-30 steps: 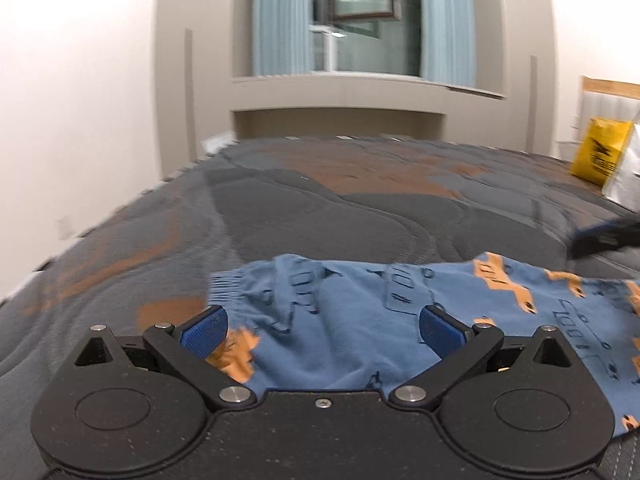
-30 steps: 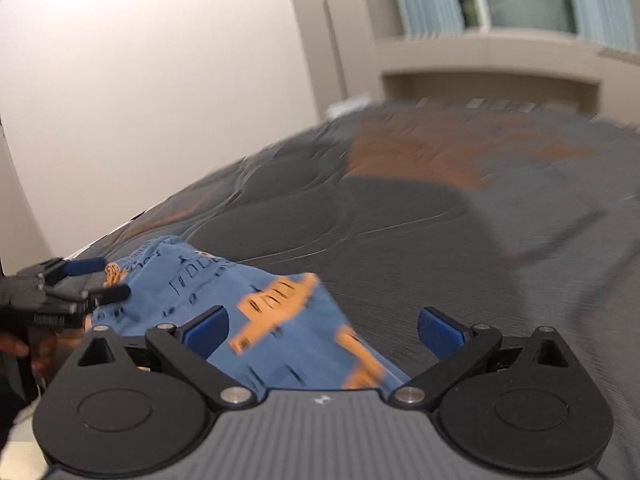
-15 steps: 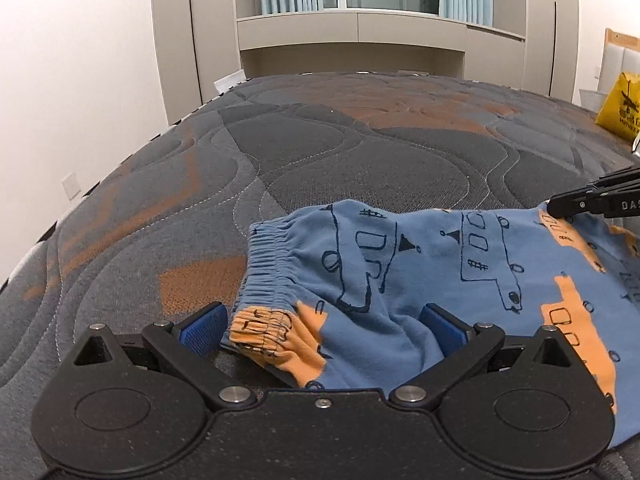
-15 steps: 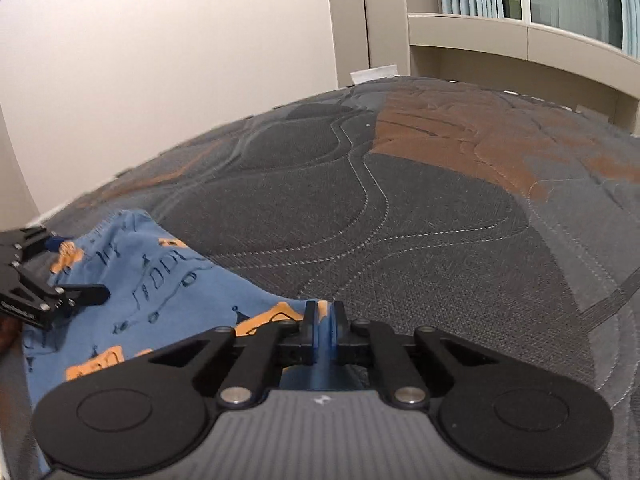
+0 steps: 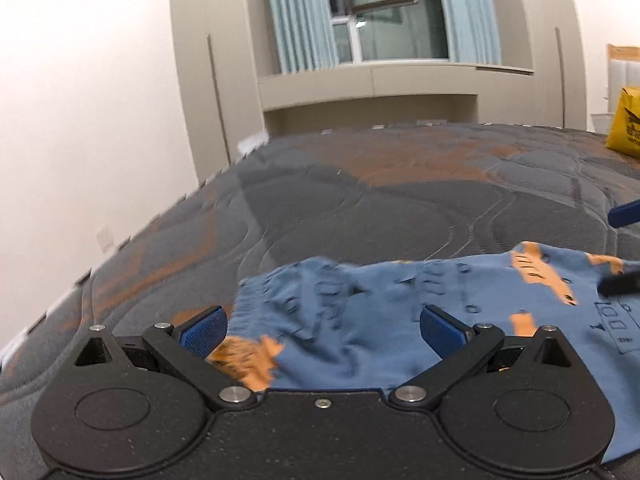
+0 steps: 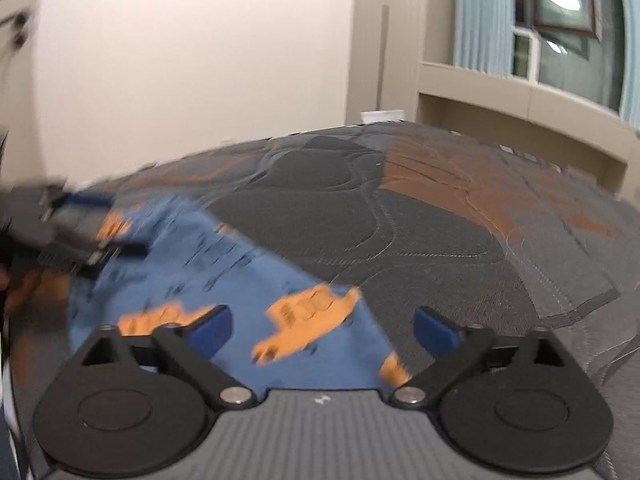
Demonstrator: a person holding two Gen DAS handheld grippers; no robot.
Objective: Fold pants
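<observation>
Left wrist view shows me my left gripper point(image 5: 322, 330) with its blue pads spread wide, holding nothing, hovering over the waistband end of the blue pants point(image 5: 360, 332) with orange prints. The pants lie spread on the grey and orange quilted mattress point(image 5: 360, 216), rumpled near the elastic band. From the right wrist view I see my right gripper point(image 6: 322, 328) also spread wide, empty, over the other end of the pants point(image 6: 224, 264). Both pictures are blurred. At the far right of the left view sits a yellow bag point(image 5: 625, 122) on the mattress edge.
</observation>
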